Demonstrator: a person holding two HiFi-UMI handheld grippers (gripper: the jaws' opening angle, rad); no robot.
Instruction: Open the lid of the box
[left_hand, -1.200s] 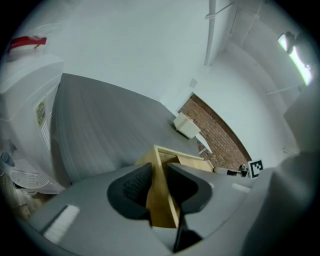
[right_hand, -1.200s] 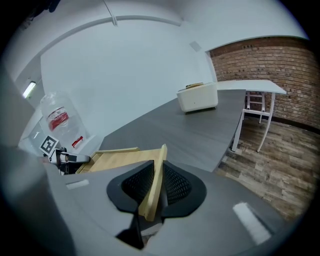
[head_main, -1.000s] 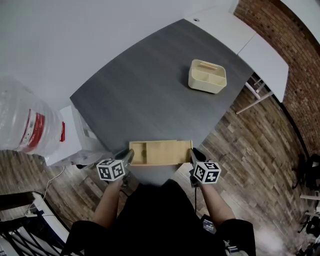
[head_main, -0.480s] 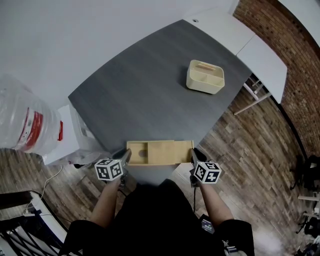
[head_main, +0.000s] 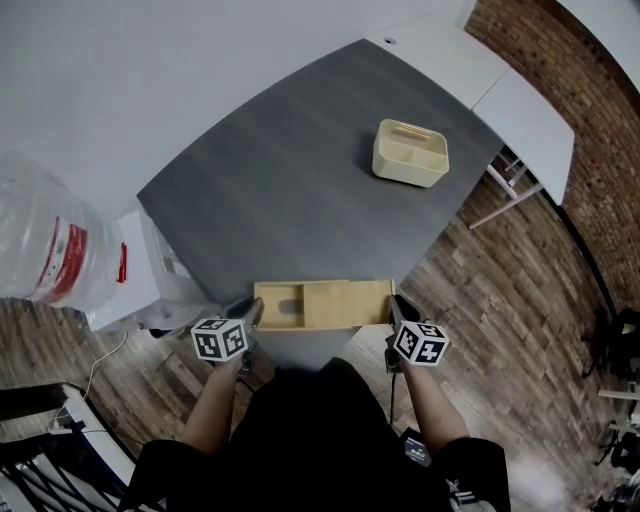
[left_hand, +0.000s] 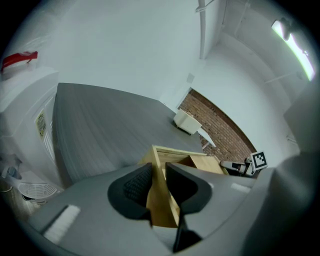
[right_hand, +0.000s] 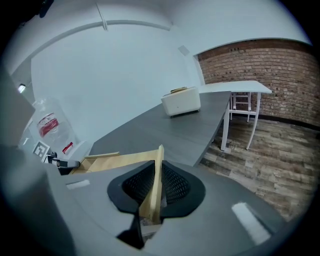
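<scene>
The left gripper (left_hand: 159, 172) is clamped on the left end wall of the box (head_main: 279, 306). Its pads press the wood from both sides, one outside and one inside the cavity. The right gripper (right_hand: 156, 182) has just been closing its jaws. A thin upright wooden edge at the right end of the lid (head_main: 350, 302) stands between its pads, and they grip it.

The box lies directly between the two grippers, at the near edge of the table (head_main: 290, 190). Its long axis runs straight from the left gripper (head_main: 255, 312) to the right gripper (head_main: 393, 308). The lid runs along that same line and sticks out slightly past the box on the right gripper's side. An open pocket shows just beside the left gripper, so the lid looks partly open.

The coming move probably depends on that line. The right hand, which alone touches the lid, would draw it away from the left gripper along the axis while the left hand holds the body.

Well beyond the right gripper a beige caddy (head_main: 411, 152) stands on the table. Off the table, out past the left gripper, is a water bottle (head_main: 45, 245).
</scene>
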